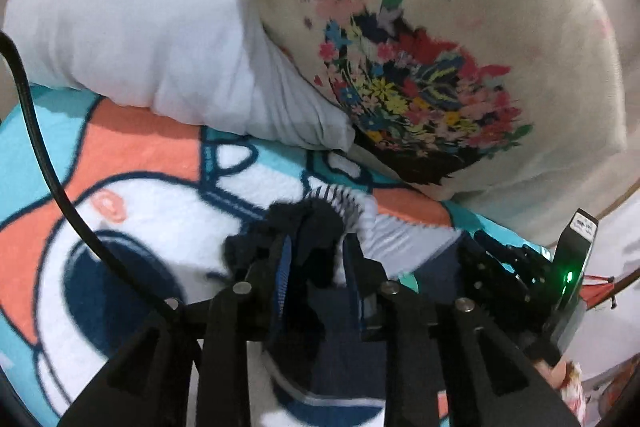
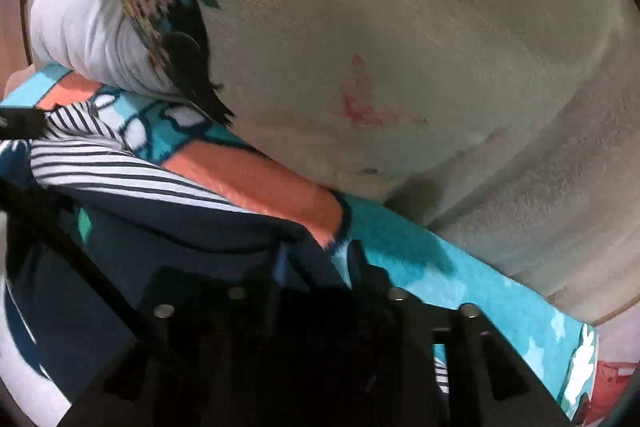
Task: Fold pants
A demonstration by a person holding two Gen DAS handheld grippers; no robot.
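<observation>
- Two black fingers of the left gripper (image 1: 316, 247) pinch a bunched dark navy fold of the pants (image 1: 304, 227) in the left wrist view; the cloth fills the gap between them and spills over their tips, with a navy-and-white striped band just beyond.
- Beneath the pants lies a cartoon-print blanket (image 1: 132, 163) in teal, coral and white, stretching left and toward the camera.
- Behind, a white pillow (image 1: 132, 23) and a cream cushion (image 1: 460, 39) with a bright floral print lean side by side, their lower edges touching the blanket and closing off the far side.
- At right, the right gripper (image 1: 504, 267) sits low on the navy cloth; a green light glows on its body, and a small white label above it is too blurred to read. A black cable (image 1: 36, 139) curves down the left edge.
- From the right wrist view, the right gripper (image 2: 320, 255) closes on the navy edge of the pants (image 2: 172, 223), the fabric pulled taut leftward from its fingers; the striped band runs along the upper left.
- Teal blanket (image 2: 440, 267) shows open to the right of the fingers, ending where the cream cushion (image 2: 400, 47) rises just beyond.
- No legible writing appears in this view; faint pink marks on the cushion cannot be made out.
</observation>
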